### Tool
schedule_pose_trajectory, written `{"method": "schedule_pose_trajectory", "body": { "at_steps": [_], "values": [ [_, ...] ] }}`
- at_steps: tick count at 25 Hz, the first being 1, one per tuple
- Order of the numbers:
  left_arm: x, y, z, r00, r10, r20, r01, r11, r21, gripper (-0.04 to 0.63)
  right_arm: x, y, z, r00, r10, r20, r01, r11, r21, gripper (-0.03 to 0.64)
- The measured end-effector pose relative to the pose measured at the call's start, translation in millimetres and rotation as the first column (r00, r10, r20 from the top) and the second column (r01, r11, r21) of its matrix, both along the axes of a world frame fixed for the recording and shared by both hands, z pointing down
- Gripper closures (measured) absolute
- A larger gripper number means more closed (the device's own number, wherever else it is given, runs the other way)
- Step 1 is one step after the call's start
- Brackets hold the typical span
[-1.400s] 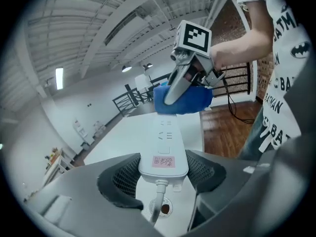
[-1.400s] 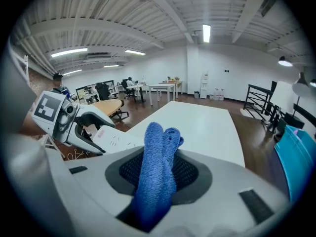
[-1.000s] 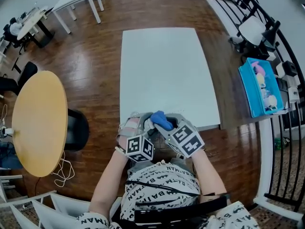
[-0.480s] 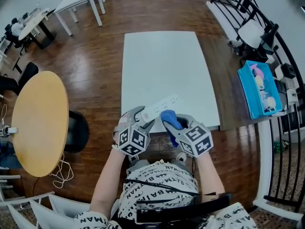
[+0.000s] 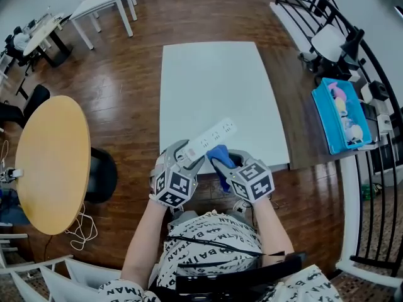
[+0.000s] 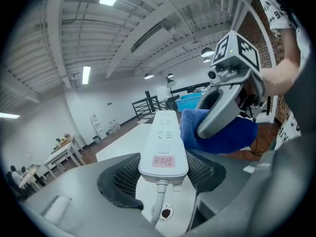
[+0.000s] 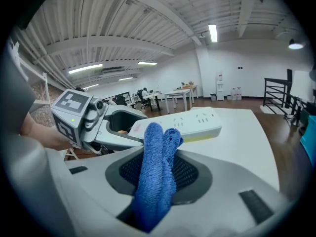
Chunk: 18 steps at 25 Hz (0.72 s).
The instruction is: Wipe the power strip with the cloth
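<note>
My left gripper (image 5: 186,154) is shut on the cord end of a white power strip (image 5: 212,136), which sticks out up and to the right above the near edge of the white table (image 5: 217,74). In the left gripper view the power strip (image 6: 163,144) lies between the jaws' dark pads, its pink label toward the camera. My right gripper (image 5: 221,160) is shut on a folded blue cloth (image 5: 218,155). The blue cloth (image 6: 219,134) rests against the strip's right side. In the right gripper view the cloth (image 7: 157,174) stands up between the jaws, with the strip (image 7: 196,123) just beyond it.
A round wooden table (image 5: 51,161) with a black chair (image 5: 101,172) stands to the left. On the right are a blue tray (image 5: 342,115) with small objects and a black railing (image 5: 378,137). White desks (image 5: 104,2) stand at the far left. The floor is wood.
The grippers have drawn apart and lifted slightly toward the table. The power strip now shows full length, pointing up-right. The cloth has shifted from over the strip's near end to its right side.
</note>
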State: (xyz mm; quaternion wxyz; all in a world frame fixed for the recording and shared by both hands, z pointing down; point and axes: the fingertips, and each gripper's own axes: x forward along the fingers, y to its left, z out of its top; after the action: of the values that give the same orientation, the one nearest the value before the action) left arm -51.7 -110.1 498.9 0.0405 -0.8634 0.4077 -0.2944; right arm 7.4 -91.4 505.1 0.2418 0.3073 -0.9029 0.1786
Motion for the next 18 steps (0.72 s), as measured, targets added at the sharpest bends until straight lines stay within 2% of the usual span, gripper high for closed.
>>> {"method": "schedule_pose_trajectory", "body": {
  "at_steps": [8, 13, 18],
  "values": [
    [-2.9, 21.1, -6.4, 0.991, 0.109, 0.074, -0.113, 0.993, 0.039, 0.313, 69.4, -23.3, 0.0, 0.992, 0.099, -0.083, -0.096, 0.995, 0.038, 0.482],
    [-6.2, 25.9, -7.9, 0.978, 0.169, 0.118, -0.177, 0.982, 0.061, 0.313, 93.4, -25.5, -2.9, 0.986, 0.078, -0.145, -0.069, 0.995, 0.066, 0.482],
    [-2.4, 34.5, -3.5, 0.955, 0.235, 0.179, -0.249, 0.966, 0.062, 0.313, 98.3, -23.4, -5.1, 0.984, 0.049, -0.173, -0.036, 0.996, 0.076, 0.482]
  ]
}}
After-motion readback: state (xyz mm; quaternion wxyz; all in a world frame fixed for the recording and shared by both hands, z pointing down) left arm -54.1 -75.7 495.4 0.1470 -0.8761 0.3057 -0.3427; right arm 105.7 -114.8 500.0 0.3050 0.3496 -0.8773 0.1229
